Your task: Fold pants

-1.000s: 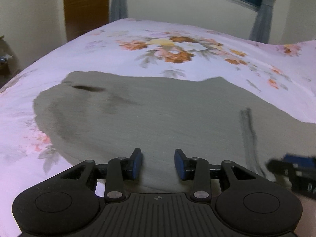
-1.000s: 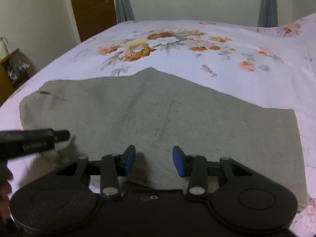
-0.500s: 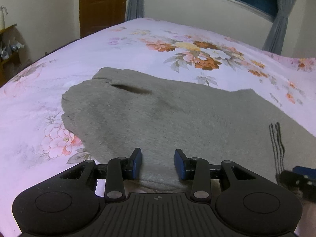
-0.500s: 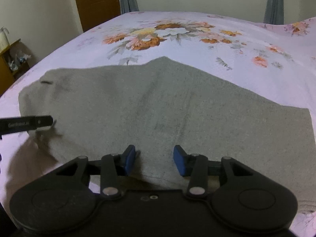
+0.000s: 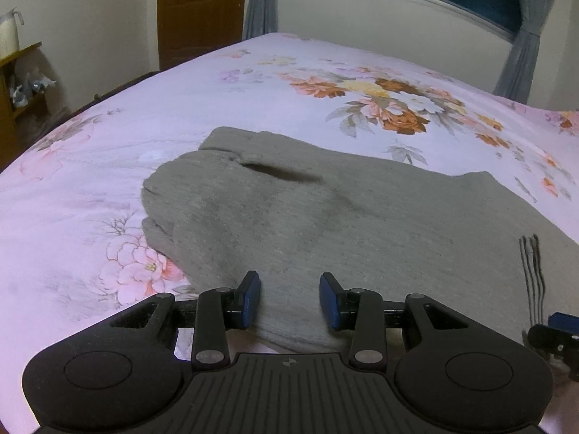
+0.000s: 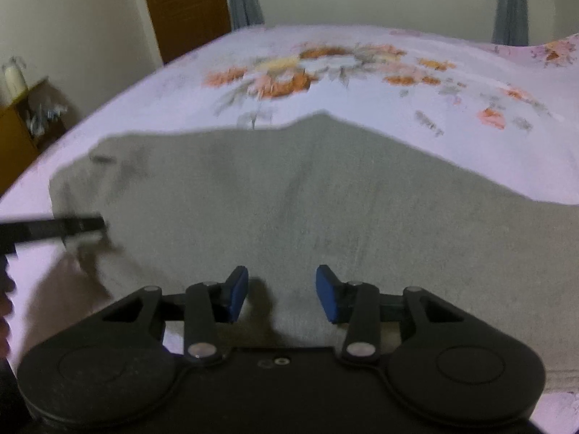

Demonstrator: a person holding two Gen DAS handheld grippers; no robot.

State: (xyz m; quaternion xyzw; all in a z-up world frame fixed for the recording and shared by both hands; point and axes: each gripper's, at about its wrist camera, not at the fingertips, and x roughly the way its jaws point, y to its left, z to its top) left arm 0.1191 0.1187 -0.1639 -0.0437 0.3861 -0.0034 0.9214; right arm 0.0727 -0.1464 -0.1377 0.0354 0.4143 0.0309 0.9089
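The grey pants (image 5: 325,224) are lying spread across the floral bedsheet (image 5: 181,101), already doubled leg over leg as far as the outline suggests, with the waistband end and its pocket slit sitting toward ten o'clock in the left wrist view and the legs running off toward three o'clock. Judging from that, the lengthwise fold is looking done and the crosswise folds are looking like what is left, since the garment is lying at its full length. The left gripper (image 5: 289,298) is hovering at the near hem with its blue pads parted and nothing pinched between them; the cloth edge is lying just under and between the pads, at twelve o'clock from the fingertips. The right gripper (image 6: 281,298) is likewise standing released, jaws apart over the near edge of the pants, the fabric spreading away from it toward twelve o'clock in its blurred view. Each tool is showing at the edge of the other's view: the right one at four o'clock in the left view, and the left one at nine o'clock in the right view, near the waistband end.
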